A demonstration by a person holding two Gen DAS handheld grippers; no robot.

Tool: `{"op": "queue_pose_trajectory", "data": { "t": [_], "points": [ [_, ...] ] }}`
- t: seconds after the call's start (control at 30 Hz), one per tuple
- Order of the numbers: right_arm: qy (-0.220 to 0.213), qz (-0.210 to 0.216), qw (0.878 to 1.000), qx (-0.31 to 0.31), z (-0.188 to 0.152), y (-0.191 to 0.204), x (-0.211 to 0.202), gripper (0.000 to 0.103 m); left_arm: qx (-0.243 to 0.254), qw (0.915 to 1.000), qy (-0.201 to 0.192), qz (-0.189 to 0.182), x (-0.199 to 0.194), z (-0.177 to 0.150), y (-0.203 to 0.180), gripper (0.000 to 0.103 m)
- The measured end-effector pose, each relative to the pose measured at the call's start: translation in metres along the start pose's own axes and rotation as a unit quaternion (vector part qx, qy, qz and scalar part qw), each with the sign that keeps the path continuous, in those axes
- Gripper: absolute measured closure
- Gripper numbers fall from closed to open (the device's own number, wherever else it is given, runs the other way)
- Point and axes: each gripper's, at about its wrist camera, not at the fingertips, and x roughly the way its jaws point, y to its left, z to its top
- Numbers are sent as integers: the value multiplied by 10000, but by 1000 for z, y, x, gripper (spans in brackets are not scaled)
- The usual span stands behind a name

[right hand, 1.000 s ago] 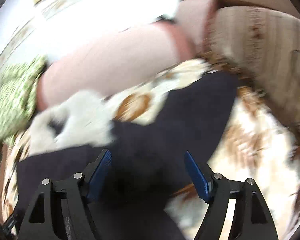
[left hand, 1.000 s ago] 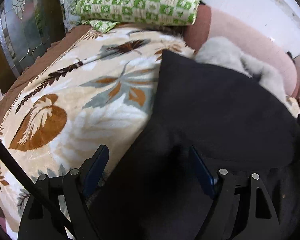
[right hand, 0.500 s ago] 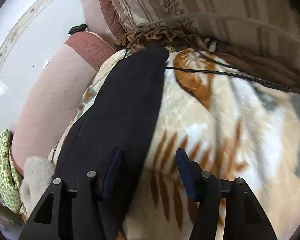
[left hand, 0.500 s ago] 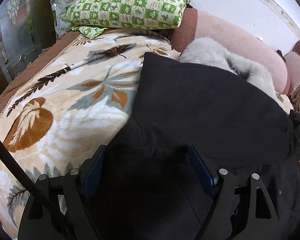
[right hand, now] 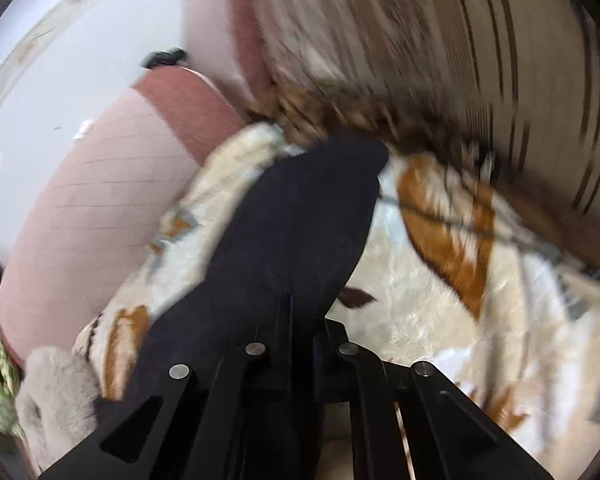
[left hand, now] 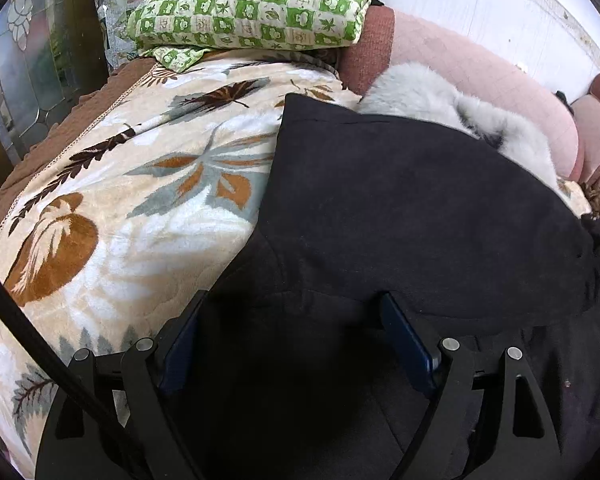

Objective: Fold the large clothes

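A large black garment (left hand: 400, 208) with a grey fur collar (left hand: 440, 100) lies on a leaf-patterned blanket (left hand: 112, 184). My left gripper (left hand: 292, 320) is open, its fingers spread just above the black cloth with nothing between them. In the right wrist view a long black sleeve (right hand: 300, 220) stretches away over the blanket (right hand: 440, 320). My right gripper (right hand: 290, 312) is shut on the edge of this sleeve. The right view is motion-blurred.
A green checked cushion (left hand: 256, 4) lies at the blanket's far end. A pink bolster (left hand: 480, 80) runs along the white wall, also in the right view (right hand: 92, 216). A striped brown cover (right hand: 480, 60) rises at the right. A thin cable (right hand: 480, 224) crosses the blanket.
My right gripper has closed on the sleeve's edge; it was open half a second ago. My left gripper stays open and has hardly moved over the black cloth.
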Motion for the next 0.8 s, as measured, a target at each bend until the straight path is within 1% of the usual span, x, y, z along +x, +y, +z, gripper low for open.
{"op": "queue_pose_trajectory", "data": {
  "t": [0.07, 0.13, 0.23, 0.3, 0.4, 0.43, 0.5, 0.53, 0.6, 0.67, 0.7, 0.77, 0.8],
  "points": [
    [-215, 57, 9994, -270, 4, 25, -28, 96, -116, 9998, -42, -145, -8, 1, 3, 19],
    [-438, 163, 9969, -628, 4, 58, -66, 96, -232, 9992, -71, -308, -15, 3, 7, 19],
    [-645, 546, 9888, -1230, -13, 114, -124, 96, -393, 9980, -173, -459, -28, 7, 16, 19],
    [-679, 805, 9794, -1722, -36, 154, -156, 97, -496, 9972, -268, -482, -35, 10, 21, 19],
    [-603, 1095, 9635, -2368, -79, 203, -180, 97, -579, 9968, -411, -368, -45, 15, 31, 19],
    [-538, 1216, 9564, -2600, -99, 221, -186, 97, -612, 9965, -492, -290, -48, 16, 35, 19],
    [-334, 1415, 9450, -2929, -139, 247, -189, 97, -648, 9960, -615, -86, -51, 20, 42, 19],
    [-241, 1467, 9414, -3028, -153, 253, -186, 97, -673, 9957, -641, 6, -51, 22, 46, 19],
    [43, 1550, 9309, -3307, -198, 274, -175, 97, -769, 9949, -648, 59, -51, 24, 54, 19],
    [250, 1542, 9242, -3486, -230, 284, -161, 97, -892, 9942, -601, 22, -50, 26, 62, 19],
    [385, 1495, 9181, -3650, -254, 290, -150, 97, -946, 9939, -576, 1, -50, 27, 65, 19],
    [520, 1354, 9109, -3864, -288, 290, -135, 97, -1012, 9932, -570, -7, -51, 28, 69, 19],
    [602, 1298, 9087, -3921, -298, 289, -128, 96, -1037, 9930, -574, -5, -51, 28, 70, 19]
  ]
}}
